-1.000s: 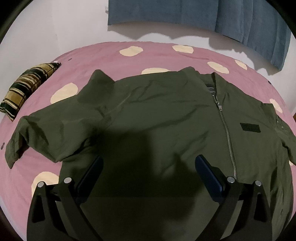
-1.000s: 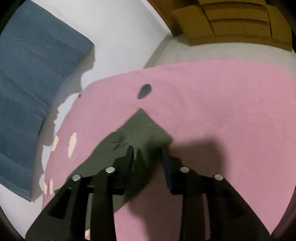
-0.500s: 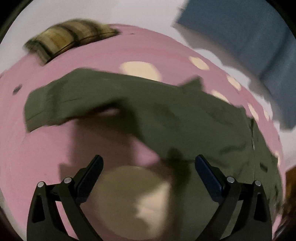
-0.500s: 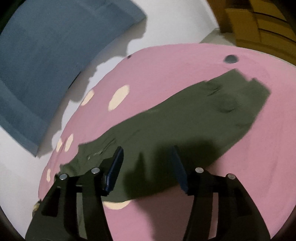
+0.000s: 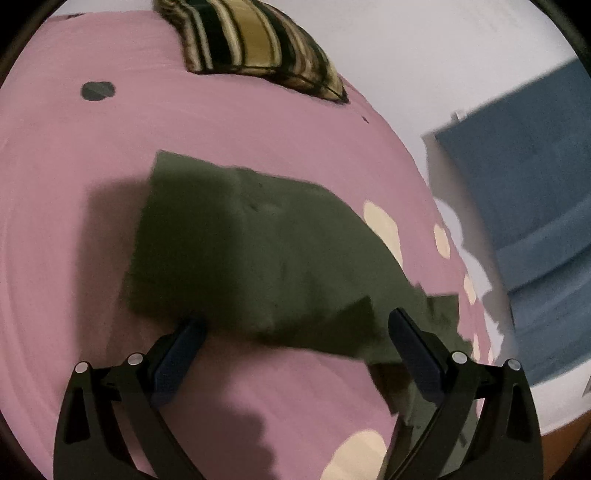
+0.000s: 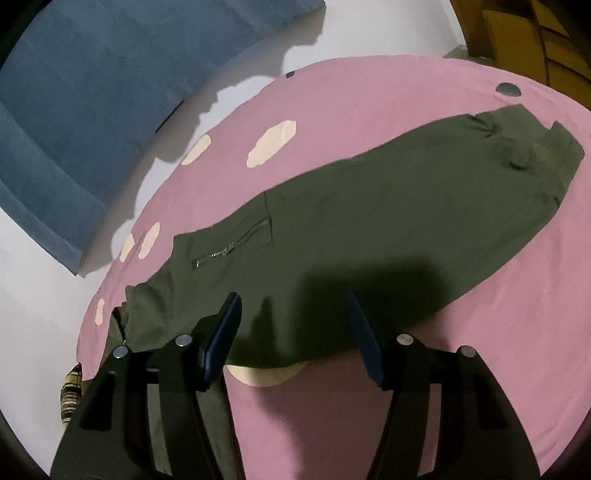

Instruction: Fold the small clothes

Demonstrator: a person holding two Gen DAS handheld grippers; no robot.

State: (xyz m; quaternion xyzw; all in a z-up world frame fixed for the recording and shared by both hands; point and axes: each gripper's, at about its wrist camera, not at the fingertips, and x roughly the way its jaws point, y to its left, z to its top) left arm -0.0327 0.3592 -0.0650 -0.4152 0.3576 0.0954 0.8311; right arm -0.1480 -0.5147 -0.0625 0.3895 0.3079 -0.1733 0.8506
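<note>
An olive-green zip jacket lies spread on a pink bed cover with cream spots. In the left wrist view its left sleeve (image 5: 258, 258) stretches away from me, cuff end at the far left. My left gripper (image 5: 295, 334) is open and empty, hovering over the sleeve's near edge. In the right wrist view the other sleeve (image 6: 406, 206), with a small zip pocket (image 6: 232, 249), runs out to the cuff at the upper right. My right gripper (image 6: 293, 330) is open and empty above the sleeve near the shoulder.
A striped black and yellow pillow (image 5: 258, 48) lies at the far end of the bed cover (image 5: 74, 221). A blue curtain (image 6: 92, 92) hangs on the white wall behind the bed. Brown wooden furniture (image 6: 535, 33) stands past the bed's far right corner.
Both grippers have swung outward from the jacket's middle, the left towards the left sleeve, the right back along the right sleeve towards the shoulder. Both stayed open. The jacket has not moved.
</note>
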